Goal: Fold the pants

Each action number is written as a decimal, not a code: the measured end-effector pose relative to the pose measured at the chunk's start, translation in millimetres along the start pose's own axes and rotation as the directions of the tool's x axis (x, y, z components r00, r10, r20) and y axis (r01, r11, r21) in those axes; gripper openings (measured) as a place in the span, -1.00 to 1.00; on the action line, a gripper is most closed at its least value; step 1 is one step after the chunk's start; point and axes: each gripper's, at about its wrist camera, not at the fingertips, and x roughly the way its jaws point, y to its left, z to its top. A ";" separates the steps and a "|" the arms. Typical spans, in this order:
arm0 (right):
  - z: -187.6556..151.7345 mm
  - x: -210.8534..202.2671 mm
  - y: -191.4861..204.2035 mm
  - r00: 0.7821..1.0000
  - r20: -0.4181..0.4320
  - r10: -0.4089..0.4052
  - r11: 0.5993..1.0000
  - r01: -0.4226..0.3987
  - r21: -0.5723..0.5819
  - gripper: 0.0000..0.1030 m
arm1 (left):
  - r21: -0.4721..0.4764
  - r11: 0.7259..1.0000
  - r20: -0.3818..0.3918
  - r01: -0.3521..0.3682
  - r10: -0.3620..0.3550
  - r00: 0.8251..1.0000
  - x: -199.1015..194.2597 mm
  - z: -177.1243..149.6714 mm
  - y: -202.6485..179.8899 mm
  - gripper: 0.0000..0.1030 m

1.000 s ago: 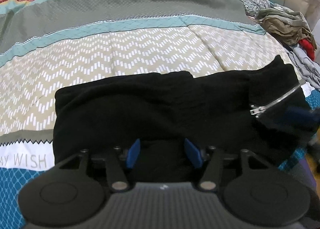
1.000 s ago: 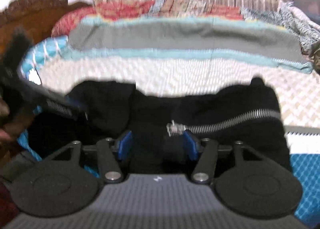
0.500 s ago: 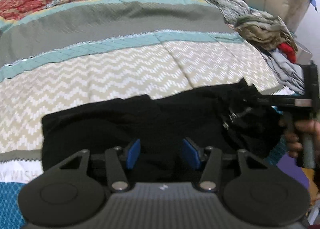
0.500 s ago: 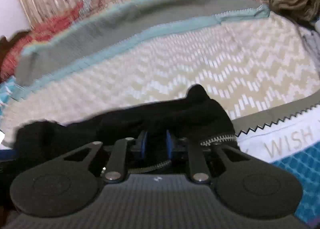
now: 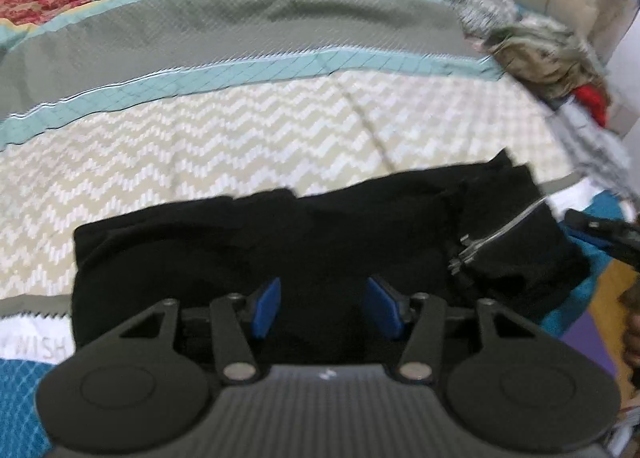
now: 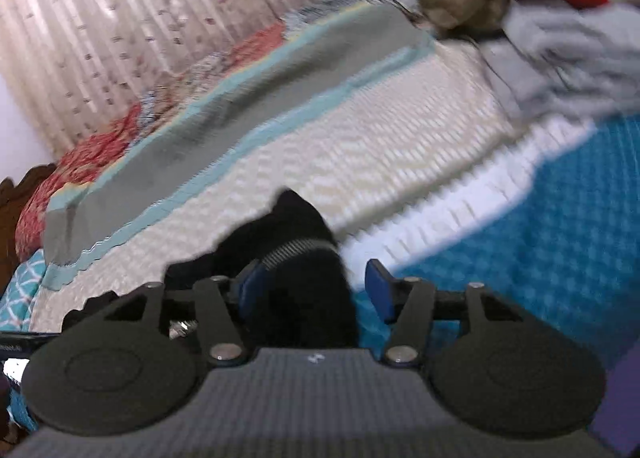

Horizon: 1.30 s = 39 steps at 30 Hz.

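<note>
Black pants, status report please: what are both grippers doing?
Left gripper open over the black pants. Right gripper opening, zipper end between its jaws. Pants folded on the quilt. Nothing blocking.

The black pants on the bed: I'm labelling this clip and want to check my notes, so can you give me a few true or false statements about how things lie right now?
1. The black pants lie on a quilt with a zigzag pattern. True.
2. The pants have a silver zipper. True.
3. The left gripper is clamped shut on the fabric. False: its blue pads stand apart above the pants, pressing on nothing.
4. The right gripper is opening, with an end of the pants between its pads. True.
5. The clothes pile at the bed's far right is neatly folded. False: it is a crumpled heap.
</note>
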 end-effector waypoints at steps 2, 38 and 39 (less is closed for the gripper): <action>-7.1 2.3 -9.7 0.999 -0.026 0.029 0.997 -0.027 0.072 0.15 | -0.012 1.000 -0.013 -0.023 0.023 1.000 2.7 -3.1 2.1 -0.03; -18.3 -4.6 7.0 0.986 -0.107 0.126 0.972 -0.101 0.213 -0.56 | -0.144 0.990 -0.027 -0.007 0.003 1.000 -5.1 -5.2 32.9 0.10; -15.3 -12.1 15.4 0.983 -0.095 0.156 0.971 -0.136 0.195 -0.57 | -0.160 0.987 0.001 0.031 -0.031 1.000 -13.4 0.9 34.6 0.11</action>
